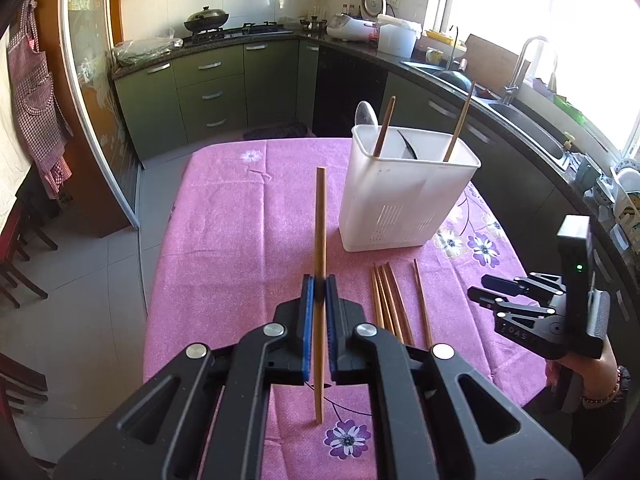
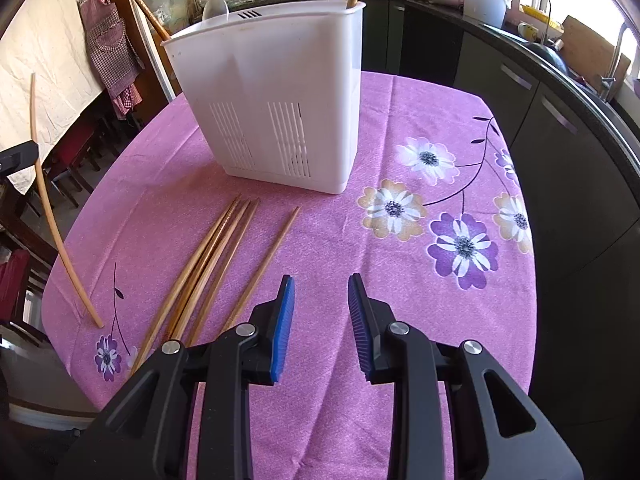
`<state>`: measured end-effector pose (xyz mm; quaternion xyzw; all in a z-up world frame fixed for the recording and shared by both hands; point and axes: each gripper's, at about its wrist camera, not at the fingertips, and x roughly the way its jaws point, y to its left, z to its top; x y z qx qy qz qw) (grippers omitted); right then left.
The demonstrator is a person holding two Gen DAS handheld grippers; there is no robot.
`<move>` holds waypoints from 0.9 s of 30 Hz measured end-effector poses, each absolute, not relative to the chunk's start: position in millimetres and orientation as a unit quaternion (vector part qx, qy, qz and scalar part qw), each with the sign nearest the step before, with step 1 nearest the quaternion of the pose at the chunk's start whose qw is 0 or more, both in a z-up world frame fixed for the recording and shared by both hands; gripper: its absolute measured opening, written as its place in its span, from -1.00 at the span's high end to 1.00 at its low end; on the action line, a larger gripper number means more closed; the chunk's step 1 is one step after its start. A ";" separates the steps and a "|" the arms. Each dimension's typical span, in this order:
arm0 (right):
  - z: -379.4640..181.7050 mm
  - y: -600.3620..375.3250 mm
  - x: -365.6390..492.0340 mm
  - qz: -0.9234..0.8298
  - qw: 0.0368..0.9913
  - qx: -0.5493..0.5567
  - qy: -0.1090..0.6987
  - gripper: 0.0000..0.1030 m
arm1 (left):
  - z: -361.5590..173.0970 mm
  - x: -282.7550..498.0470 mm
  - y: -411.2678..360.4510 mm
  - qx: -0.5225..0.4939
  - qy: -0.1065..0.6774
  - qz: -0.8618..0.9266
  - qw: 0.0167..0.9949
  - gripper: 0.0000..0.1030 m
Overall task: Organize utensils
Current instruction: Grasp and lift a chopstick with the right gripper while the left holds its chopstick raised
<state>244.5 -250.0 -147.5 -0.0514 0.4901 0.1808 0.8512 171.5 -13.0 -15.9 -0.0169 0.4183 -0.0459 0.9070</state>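
One chopstick (image 1: 320,236), pale wood, straight, square-topped, upright, clenched between the blue pads of the left gripper (image 1: 319,300); lower tip just above or touching the pink tablecloth (image 1: 224,216) near its front edge, cannot tell which. White holder (image 1: 404,196) toward the far right corner, already carrying two chopsticks and a spoon. Five loose chopsticks (image 1: 394,304) flat on the cloth, between holder and front edge.

Same loose chopsticks (image 2: 216,256), four bunched, one apart, lying left of the right gripper (image 2: 320,320); jaws spread wide, grasping nothing. Holder (image 2: 276,104) beyond, slotted low wall facing.

Risk: narrow grip on a long stick; likely to pivot or slip, striking the holder rim and tipping it.
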 end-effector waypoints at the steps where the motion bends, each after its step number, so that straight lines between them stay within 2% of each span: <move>1: -150.5 -245.6 247.6 0.183 0.847 -0.051 0.496 0.45 | -14.2 169.4 -13.2 -0.014 0.415 -0.047 0.909 0.89; 17: -187.6 -184.2 272.3 0.181 0.804 -0.082 0.560 0.46 | -11.5 151.2 -6.5 -0.010 0.397 -0.065 0.915 0.89; 19: -188.1 -180.8 271.6 0.177 0.805 -0.092 0.559 0.54 | -11.5 149.9 -6.4 -0.010 0.396 -0.066 0.916 0.89; 20: -188.3 -180.0 271.9 0.176 0.805 -0.096 0.559 0.72 | -11.4 149.5 -6.0 -0.010 0.396 -0.066 0.916 0.89; 24: -188.1 -179.7 272.0 0.181 0.802 -0.099 0.560 0.85 | -11.6 148.3 -5.4 -0.010 0.394 -0.065 0.917 0.89; 27: -182.1 -183.9 269.0 0.183 0.808 -0.095 0.552 0.87 | -11.6 148.2 -4.3 -0.012 0.395 -0.063 0.917 0.88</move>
